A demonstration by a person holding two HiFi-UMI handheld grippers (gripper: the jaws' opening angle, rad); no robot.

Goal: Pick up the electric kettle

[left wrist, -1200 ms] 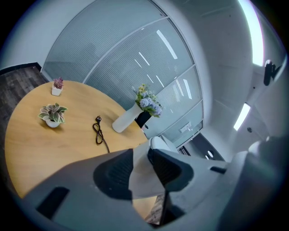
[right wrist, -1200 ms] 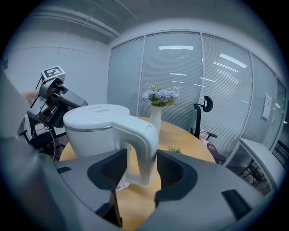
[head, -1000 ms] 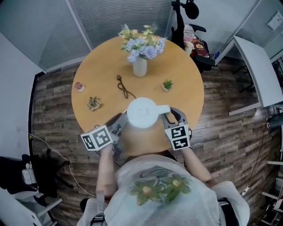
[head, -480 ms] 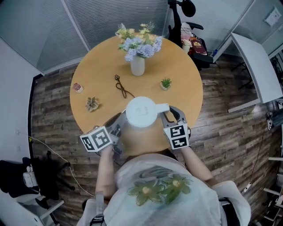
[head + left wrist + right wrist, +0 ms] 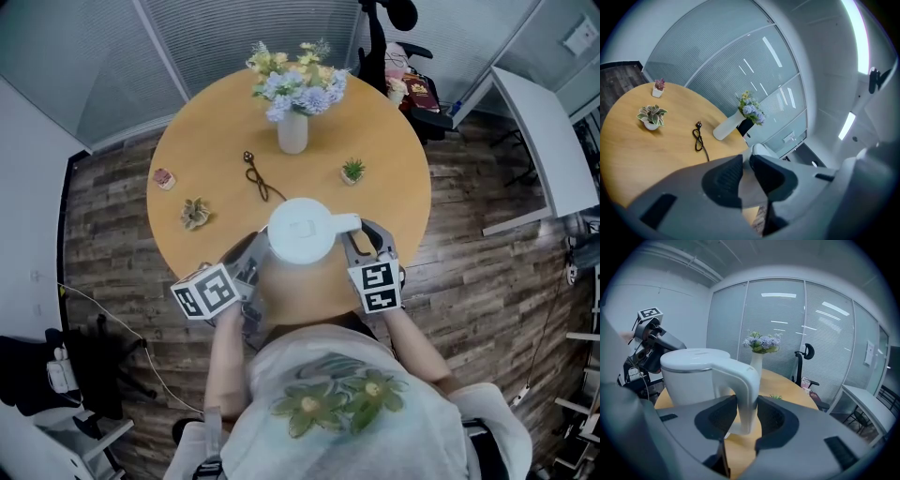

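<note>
The right gripper [image 5: 746,420] clamps its jaws on the handle [image 5: 743,380] of the white electric kettle [image 5: 300,230], which is over the near edge of the round table [image 5: 211,141]. The kettle's base is hidden. The left gripper [image 5: 746,161] is beside the kettle with its jaws nearly together, and the pale wedge between them cannot be identified.

The electric kettle [image 5: 302,229] hides the tips of the left tongs [image 5: 253,260] and some of the desk [image 5: 206,141] by its near edge. In the left gripper view, a pale blurred shape [image 5: 749,185] sits between the tongs, too fuzzy to name. The little pink thing [image 5: 165,178] at the desk's left edge is too small to tell.
</note>
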